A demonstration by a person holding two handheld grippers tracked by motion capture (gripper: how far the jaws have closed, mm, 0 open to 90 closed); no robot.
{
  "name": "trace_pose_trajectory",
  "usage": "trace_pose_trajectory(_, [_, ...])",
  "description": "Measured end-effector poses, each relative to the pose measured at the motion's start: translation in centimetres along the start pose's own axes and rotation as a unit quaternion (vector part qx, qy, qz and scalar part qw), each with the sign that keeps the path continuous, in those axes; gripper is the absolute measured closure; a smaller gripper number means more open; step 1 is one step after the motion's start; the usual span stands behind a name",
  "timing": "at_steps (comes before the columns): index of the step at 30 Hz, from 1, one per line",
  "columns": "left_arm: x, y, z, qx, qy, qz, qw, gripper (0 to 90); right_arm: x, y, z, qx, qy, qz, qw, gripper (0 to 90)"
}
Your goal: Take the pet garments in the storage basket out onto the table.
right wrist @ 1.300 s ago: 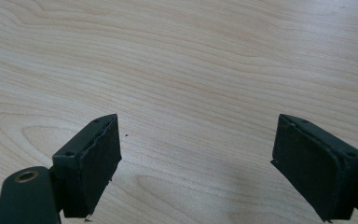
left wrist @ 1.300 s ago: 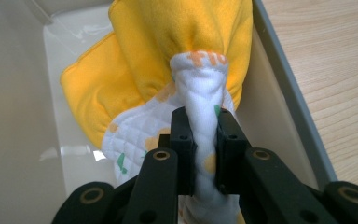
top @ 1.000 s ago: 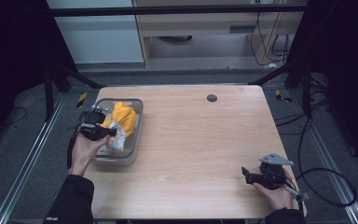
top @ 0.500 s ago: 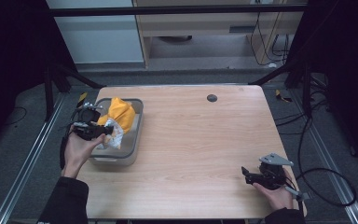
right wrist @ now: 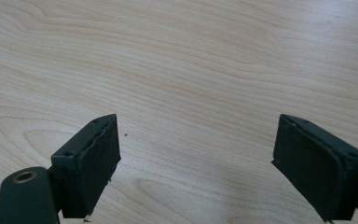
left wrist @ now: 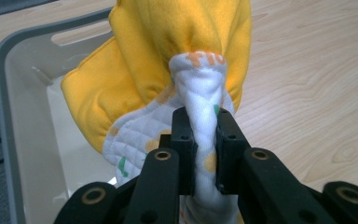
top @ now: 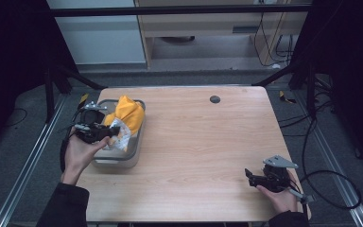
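A yellow cloth with a white quilted, printed underside (top: 127, 116) rises out of a grey plastic bin (top: 123, 158) at the table's left edge. My left gripper (top: 105, 133) is shut on a pinched fold of this cloth (left wrist: 205, 135), holding it above the bin (left wrist: 9, 116). The yellow side (left wrist: 177, 46) bunches beyond the jaws. My right gripper (top: 251, 178) rests low at the table's front right corner, open, with only bare wood between its fingers (right wrist: 95, 163).
The wooden table (top: 208, 142) has a small dark round hole (top: 214, 99) near its far edge. Cables (top: 331, 189) lie on the floor to the right. Metal frame rails (top: 23, 175) run along the left side.
My left gripper has drawn the cloth leftward and slightly up, over the bin's left side. The right gripper has not moved.
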State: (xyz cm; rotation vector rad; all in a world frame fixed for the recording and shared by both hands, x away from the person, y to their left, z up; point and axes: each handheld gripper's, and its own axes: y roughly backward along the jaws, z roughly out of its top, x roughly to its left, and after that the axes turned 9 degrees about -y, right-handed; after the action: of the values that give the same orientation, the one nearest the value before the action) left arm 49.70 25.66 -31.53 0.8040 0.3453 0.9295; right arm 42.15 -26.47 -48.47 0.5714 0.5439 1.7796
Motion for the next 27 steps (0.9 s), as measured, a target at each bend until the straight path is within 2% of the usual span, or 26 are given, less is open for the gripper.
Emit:
trace_pose_trajectory(2, [-0.5,0.2,0.2,-0.001,-0.011,-0.005,0.9999,80.9,0.0,0.0,0.0,-0.001,0.000,-0.001,1.0000,14.5])
trace_pose_trajectory(9, [-2.3,0.3,0.8,-0.011,-0.027,-0.022,0.9993,80.8,0.0,0.0,0.0,-0.002,0.000,-0.001,1.0000,14.5])
trace_pose_trajectory(12, [-3.3,0.1,1.2,-0.009,-0.043,-0.030,0.9986,80.9,0.0,0.1,0.0,-0.003,0.000,0.000,1.0000,14.5])
trace_pose_trajectory(14, [-3.6,0.0,1.3,-0.008,-0.046,-0.033,0.9984,80.8,0.0,0.1,0.0,-0.003,0.000,0.000,1.0000,14.5])
trace_pose_trajectory(17, [-4.7,-0.4,1.8,-0.007,-0.059,-0.043,0.9973,80.8,0.0,0.1,0.0,-0.003,0.000,0.000,1.0000,14.5])
trace_pose_trajectory(24, [-6.2,-1.1,2.4,-0.005,-0.077,-0.058,0.9953,80.9,0.1,0.2,0.1,-0.004,-0.004,0.003,1.0000,14.5])
trace_pose_trajectory(27, [-7.2,-1.6,2.7,-0.003,-0.090,-0.068,0.9936,80.9,0.0,0.2,0.0,-0.005,0.000,0.001,1.0000,14.5])
